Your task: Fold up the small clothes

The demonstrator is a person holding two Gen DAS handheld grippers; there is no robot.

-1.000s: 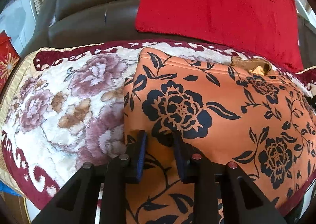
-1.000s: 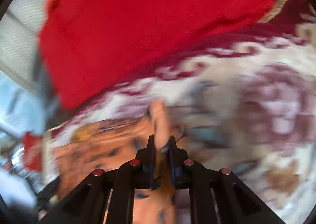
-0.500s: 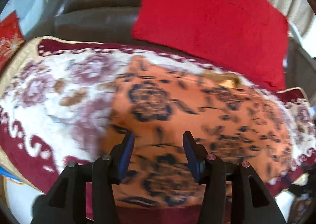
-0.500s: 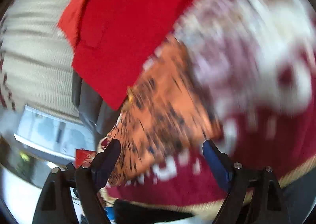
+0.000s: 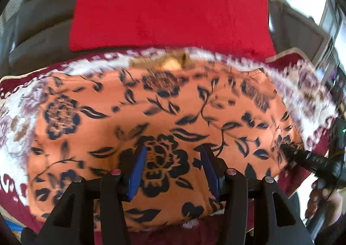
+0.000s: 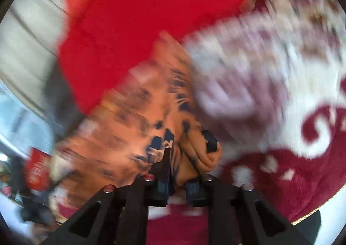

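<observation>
A flowered cream-and-maroon blanket covers a dark sofa, with a red cushion leaning on its backrest. The orange garment with dark flowers lies spread across the blanket. The left gripper hovers over it, fingers spread. Half a second ago the right gripper was wide open; now its fingers pinch a bunched edge of the garment.
</observation>
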